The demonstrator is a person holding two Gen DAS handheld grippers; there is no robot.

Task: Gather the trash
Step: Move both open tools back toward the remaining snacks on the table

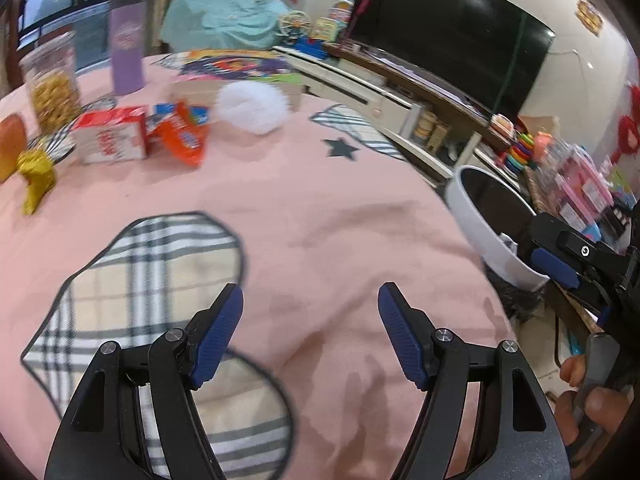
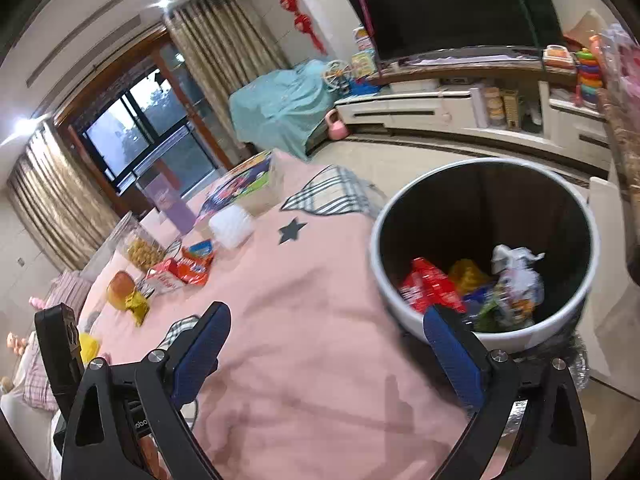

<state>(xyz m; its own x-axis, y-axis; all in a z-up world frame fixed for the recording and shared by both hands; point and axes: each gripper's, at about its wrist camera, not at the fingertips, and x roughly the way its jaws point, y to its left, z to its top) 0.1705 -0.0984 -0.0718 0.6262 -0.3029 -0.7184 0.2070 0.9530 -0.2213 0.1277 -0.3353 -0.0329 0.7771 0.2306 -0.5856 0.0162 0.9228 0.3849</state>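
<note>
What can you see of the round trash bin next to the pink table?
The trash bin is round, with a smooth white outer wall and a dark inside. It has no lid and stands upright, close beside the edge of the pink tablecloth; whether they touch is unclear. Inside lie crumpled wrappers: a red one, a yellow one, a silvery-white one and some blue and green bits. From the left wrist camera, only part of its rim and wall shows, behind the other gripper.

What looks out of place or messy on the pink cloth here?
Loose snack trash still lies there: an orange wrapper, a tipped red-and-white carton and a crumpled gold wrapper. The bin already holds other wrappers. Nothing looks spilled.
</note>
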